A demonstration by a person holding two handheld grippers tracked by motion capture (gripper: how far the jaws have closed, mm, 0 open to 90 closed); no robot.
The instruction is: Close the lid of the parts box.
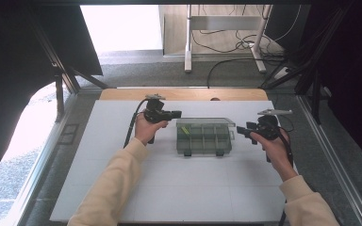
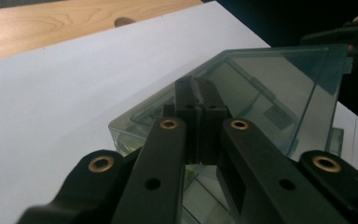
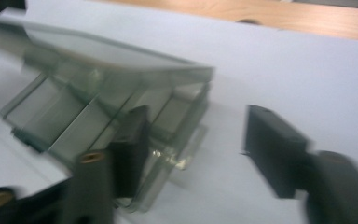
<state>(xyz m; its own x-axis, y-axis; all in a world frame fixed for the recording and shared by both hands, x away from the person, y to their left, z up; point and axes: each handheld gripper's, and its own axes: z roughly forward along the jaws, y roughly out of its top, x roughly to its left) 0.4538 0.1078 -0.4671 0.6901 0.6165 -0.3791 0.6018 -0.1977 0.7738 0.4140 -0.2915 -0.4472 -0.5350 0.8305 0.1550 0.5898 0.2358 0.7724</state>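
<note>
Lying flat, organizer box (image 1: 203,137) runs long axis left-right, lid (image 2: 279,88) raised.

High view: fixed above person's side, facing fwd and down, far enough to take in whole white table (image 1: 169,188) w/ floor beyond. Left gripper view: low, riding left gripper (image 2: 196,93), facing across table, v. close to clear compartment box (image 2: 279,93). Right gripper view: low, along right gripper (image 3: 196,135), same box (image 3: 98,93) from opposite end (blurred). Shared by all three: box, white top, wooden edge strip (image 1: 184,94).
</note>
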